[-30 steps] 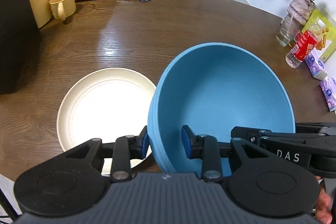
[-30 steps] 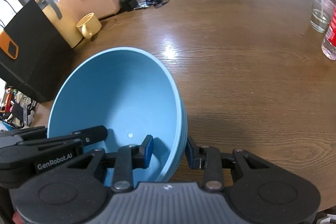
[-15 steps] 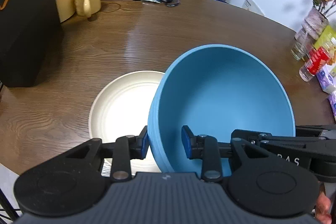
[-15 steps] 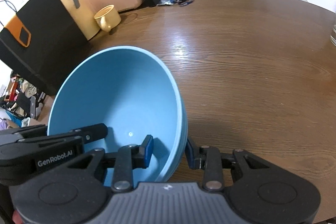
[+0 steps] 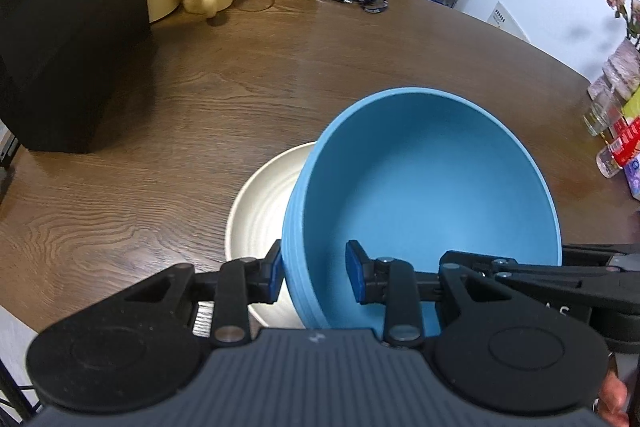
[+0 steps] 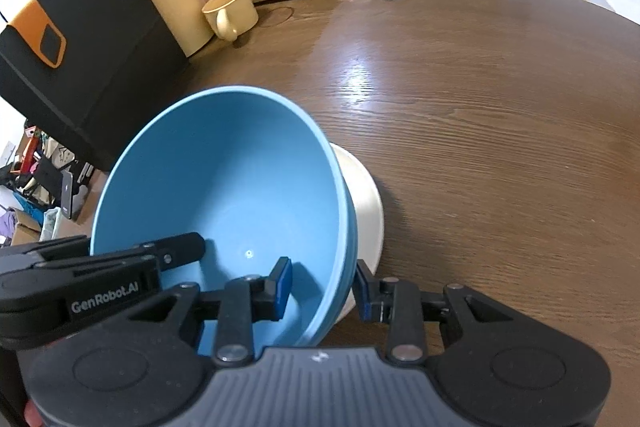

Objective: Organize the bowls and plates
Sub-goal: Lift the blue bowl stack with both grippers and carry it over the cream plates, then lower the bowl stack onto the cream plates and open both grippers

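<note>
Both the left claw (image 5: 314, 277) and right claw (image 6: 322, 289) are gripping opposite walls of the deep round blue bowl (image 5: 424, 187), steadying it over the cream round plate (image 5: 260, 211) for stacking.

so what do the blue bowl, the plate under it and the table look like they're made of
Blue bowl: probably matte plastic or melamine; flat even colour, no glare, thin rim.
Cream plate: likely glazed ceramic, perhaps melamine; soft sheen, faint concentric ridges.
Table: wood or wood veneer with satin varnish; visible grain, light reflection.
</note>
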`<act>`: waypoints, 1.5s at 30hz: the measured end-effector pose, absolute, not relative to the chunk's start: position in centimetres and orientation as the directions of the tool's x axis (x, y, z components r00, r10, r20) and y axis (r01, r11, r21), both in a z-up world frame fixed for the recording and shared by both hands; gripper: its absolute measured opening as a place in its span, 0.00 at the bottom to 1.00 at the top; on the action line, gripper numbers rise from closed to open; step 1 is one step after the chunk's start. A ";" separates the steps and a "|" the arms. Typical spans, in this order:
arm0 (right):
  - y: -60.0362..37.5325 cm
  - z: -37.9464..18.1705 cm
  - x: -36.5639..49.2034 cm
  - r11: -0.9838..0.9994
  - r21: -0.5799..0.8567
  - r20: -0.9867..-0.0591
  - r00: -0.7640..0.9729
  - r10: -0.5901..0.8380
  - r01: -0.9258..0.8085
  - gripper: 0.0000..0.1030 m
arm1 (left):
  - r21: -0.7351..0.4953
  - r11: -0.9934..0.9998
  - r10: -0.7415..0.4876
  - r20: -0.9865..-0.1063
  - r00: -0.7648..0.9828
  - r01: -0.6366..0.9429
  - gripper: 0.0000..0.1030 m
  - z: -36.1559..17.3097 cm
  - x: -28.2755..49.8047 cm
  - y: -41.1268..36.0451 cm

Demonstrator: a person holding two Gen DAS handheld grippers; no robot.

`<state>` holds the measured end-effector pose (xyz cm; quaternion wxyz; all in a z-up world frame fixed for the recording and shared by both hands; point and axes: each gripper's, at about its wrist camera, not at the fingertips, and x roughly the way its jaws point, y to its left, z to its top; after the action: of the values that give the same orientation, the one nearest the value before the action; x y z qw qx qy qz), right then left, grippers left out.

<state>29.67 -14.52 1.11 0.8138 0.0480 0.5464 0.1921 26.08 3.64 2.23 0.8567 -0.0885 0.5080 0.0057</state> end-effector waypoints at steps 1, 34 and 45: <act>-14.2 0.9 29.9 0.922 0.287 -0.873 0.324 0.364 -0.260 0.31 | -0.146 0.984 -0.080 -0.873 0.480 -0.102 0.31 2.0 26.2 3.9; -11.3 -1.8 32.7 0.941 0.229 -0.904 0.303 0.301 -0.251 0.31 | -0.208 0.972 -0.141 -0.889 0.435 -0.110 0.31 -2.2 29.6 7.0; -11.1 -0.9 32.6 0.935 0.181 -0.880 0.374 0.292 -0.304 0.42 | -0.195 0.977 -0.128 -0.869 0.478 -0.091 0.41 -2.0 29.4 6.8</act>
<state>32.60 -11.13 -0.85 0.8288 -0.0058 0.5299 0.1796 29.45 6.85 -1.96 0.8529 -0.1076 0.5108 -0.0109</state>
